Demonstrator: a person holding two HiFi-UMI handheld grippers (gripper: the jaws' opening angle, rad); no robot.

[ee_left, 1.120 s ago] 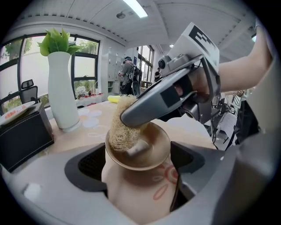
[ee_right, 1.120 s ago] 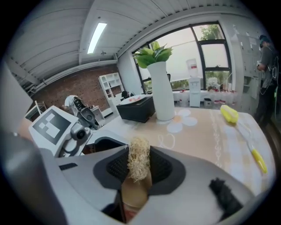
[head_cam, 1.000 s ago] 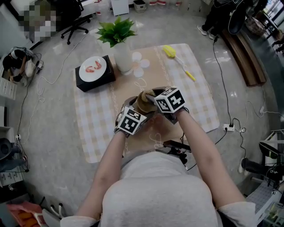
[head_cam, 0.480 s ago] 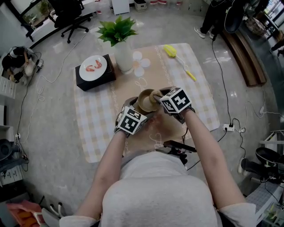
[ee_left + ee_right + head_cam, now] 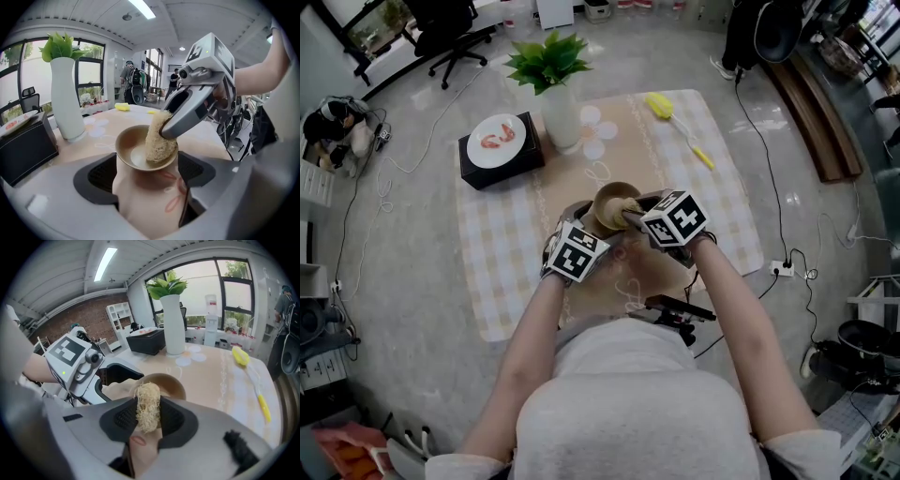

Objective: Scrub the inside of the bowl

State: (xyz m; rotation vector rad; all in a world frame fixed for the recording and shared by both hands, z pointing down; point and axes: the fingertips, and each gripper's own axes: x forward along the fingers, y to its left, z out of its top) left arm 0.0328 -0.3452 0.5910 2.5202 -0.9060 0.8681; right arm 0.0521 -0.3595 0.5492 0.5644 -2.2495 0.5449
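The bowl (image 5: 133, 145) is seen between the 2 jaws of the left gripper (image 5: 147, 160), its rim met by a pad on each side. Those jaws have just been closing, and the bowl is clamped by them at a wide spread. A fibrous scrub pad (image 5: 147, 404) is pinched narrowly in the right gripper (image 5: 146, 412).

Only in the left gripper view is the pad's lower end shown pressed into the bowl, against the inside wall on that view's right. In the right gripper view this contact is covered by the pad itself, and only the bowl's far rim is seen beyond it.

In the head view the 2 grippers are shown meeting close to the person's body, over a beige runner (image 5: 623, 155) laid along a checked cloth (image 5: 497, 262). Whether the bowl rests on the runner cannot be told.

Farther on, a white vase (image 5: 560, 117) with green leaves stands on the runner. A black box (image 5: 511, 171) bearing a plate (image 5: 496, 141) is seen to its left, and a yellow brush (image 5: 661, 110) to its right. In the distance, standing people (image 5: 126, 77) are caught by the left gripper view alone.
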